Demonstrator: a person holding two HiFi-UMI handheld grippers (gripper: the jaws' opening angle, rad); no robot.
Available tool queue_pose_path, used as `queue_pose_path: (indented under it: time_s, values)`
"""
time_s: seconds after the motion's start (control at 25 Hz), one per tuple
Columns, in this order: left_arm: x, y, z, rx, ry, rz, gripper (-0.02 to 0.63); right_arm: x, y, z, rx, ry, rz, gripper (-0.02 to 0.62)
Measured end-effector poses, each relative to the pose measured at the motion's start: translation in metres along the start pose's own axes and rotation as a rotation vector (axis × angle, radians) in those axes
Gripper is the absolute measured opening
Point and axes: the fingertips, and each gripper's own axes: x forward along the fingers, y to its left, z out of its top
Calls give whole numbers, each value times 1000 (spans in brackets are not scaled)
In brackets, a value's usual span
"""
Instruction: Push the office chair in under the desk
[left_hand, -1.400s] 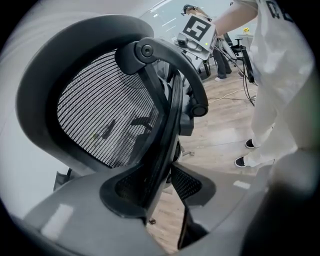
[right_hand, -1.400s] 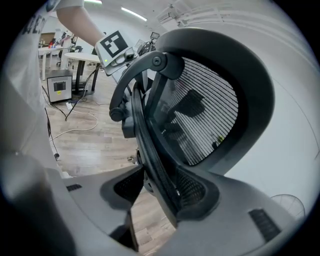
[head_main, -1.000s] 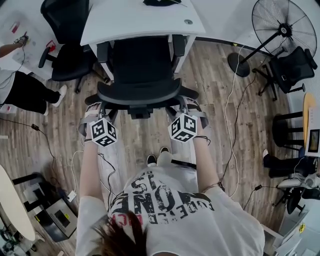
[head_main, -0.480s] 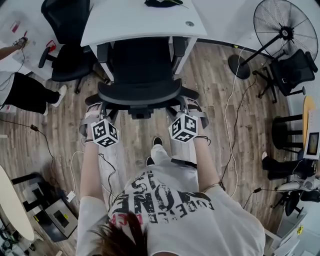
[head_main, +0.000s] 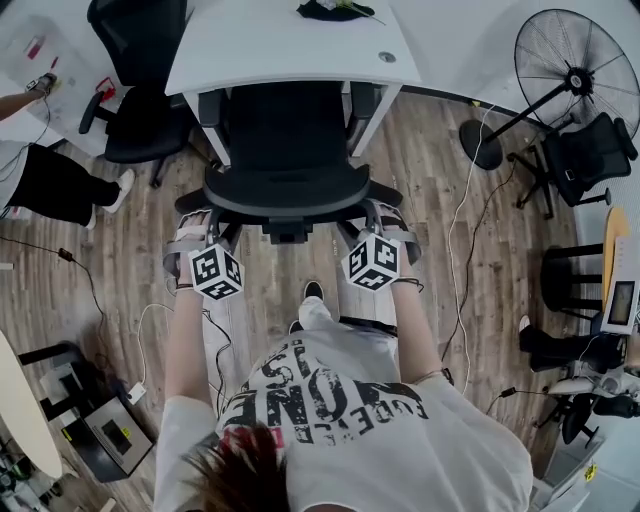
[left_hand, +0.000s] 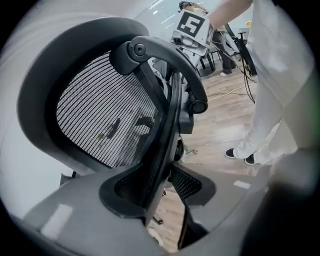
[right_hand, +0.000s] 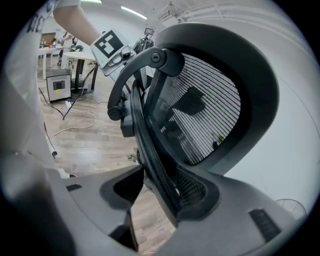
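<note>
The white desk (head_main: 270, 45) stands on a pale wood-plank floor (head_main: 450, 250); the office chair (head_main: 285, 150) sits at the desk's open side, its seat partly under the top, its backrest clear of the desk edge and turned toward the person; the left gripper (head_main: 195, 228) pinches the backrest's left rim and the right gripper (head_main: 385, 224) pinches its right rim; in each gripper view the black frame of the mesh back runs between the two jaws, with the pad tips pressed against it on both sides. A dark object (head_main: 330, 8) lies on the desk's far edge; a second black chair (head_main: 140, 110) stands just left of the desk, and beyond it another person (head_main: 50, 185) is partly in view; right of the desk stand a pedestal fan (head_main: 575, 75) and a further black chair (head_main: 585, 155); a white cable (head_main: 458, 215) trails over the floor on the desk's right side.
</note>
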Motion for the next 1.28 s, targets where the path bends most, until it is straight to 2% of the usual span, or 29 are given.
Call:
queue_pose_path:
  time_s: [1.28]
  values:
    - [54,40,31,-34,66,75,181,41,-72,-33,-53,-16,17,198]
